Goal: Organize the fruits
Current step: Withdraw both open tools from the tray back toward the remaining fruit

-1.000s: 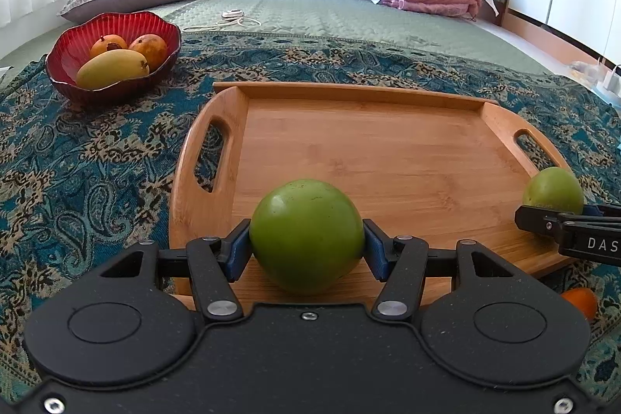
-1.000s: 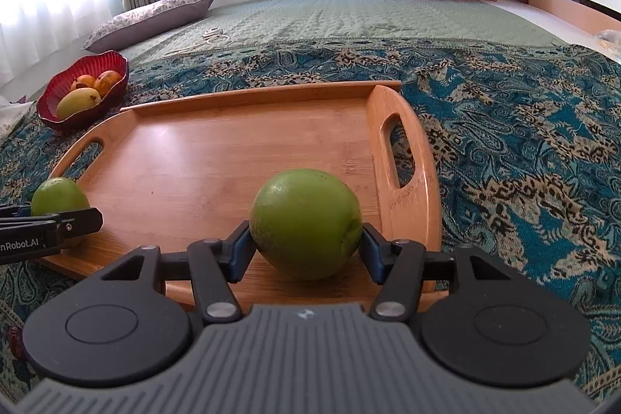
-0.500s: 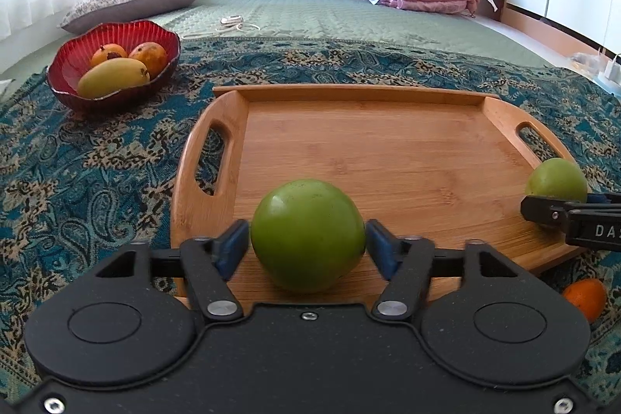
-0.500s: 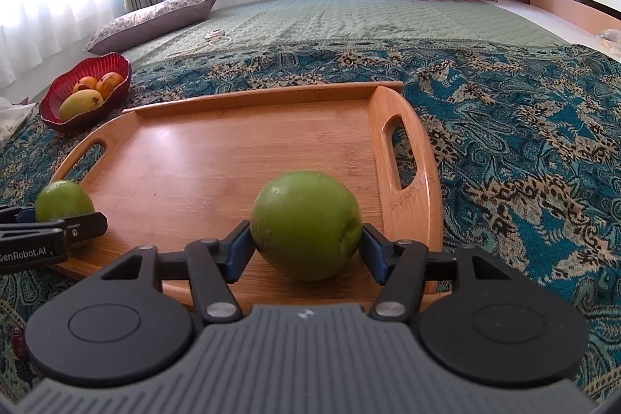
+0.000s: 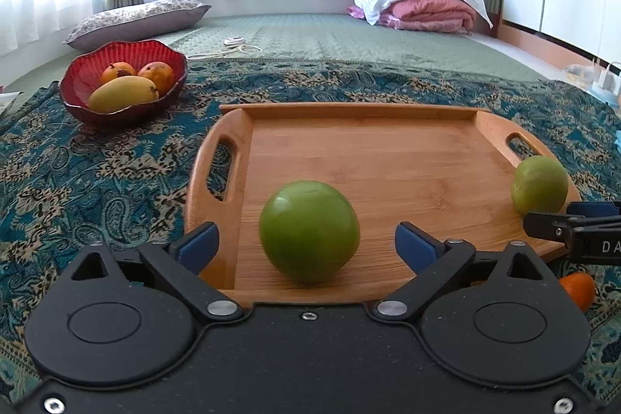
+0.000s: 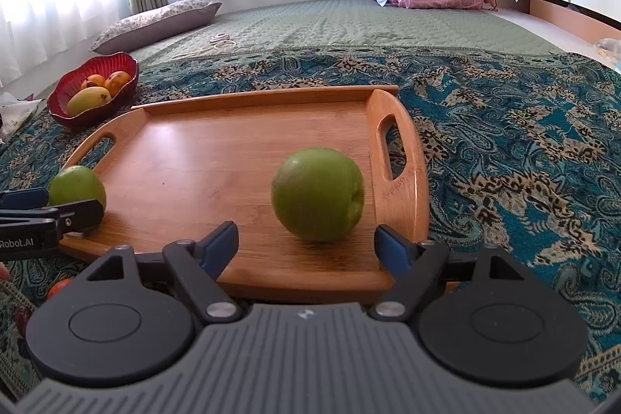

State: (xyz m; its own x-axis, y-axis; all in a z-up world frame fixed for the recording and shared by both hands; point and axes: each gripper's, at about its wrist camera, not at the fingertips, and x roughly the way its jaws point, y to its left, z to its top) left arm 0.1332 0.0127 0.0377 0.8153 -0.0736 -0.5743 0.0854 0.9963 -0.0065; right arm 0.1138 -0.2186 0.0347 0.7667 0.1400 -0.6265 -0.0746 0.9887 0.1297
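Note:
Two green round fruits rest on the wooden tray, near its front edge. In the left wrist view the left fruit lies between the jaws of my left gripper, which are opening, and the blue pads stand clear of it. The right fruit sits by the tray's right handle in the right wrist view, between the opening jaws of my right gripper, untouched. Each gripper shows at the edge of the other's view: the right gripper and the left gripper.
A red bowl with a mango and two orange fruits stands on the patterned blue cloth at the far left. A small orange fruit lies on the cloth beside the tray's front right corner. Pillows and folded bedding lie farther back.
Both grippers have let go of their green fruits: the pads pressed on them a second ago and now stand wide apart. The fruits stay on the tray.

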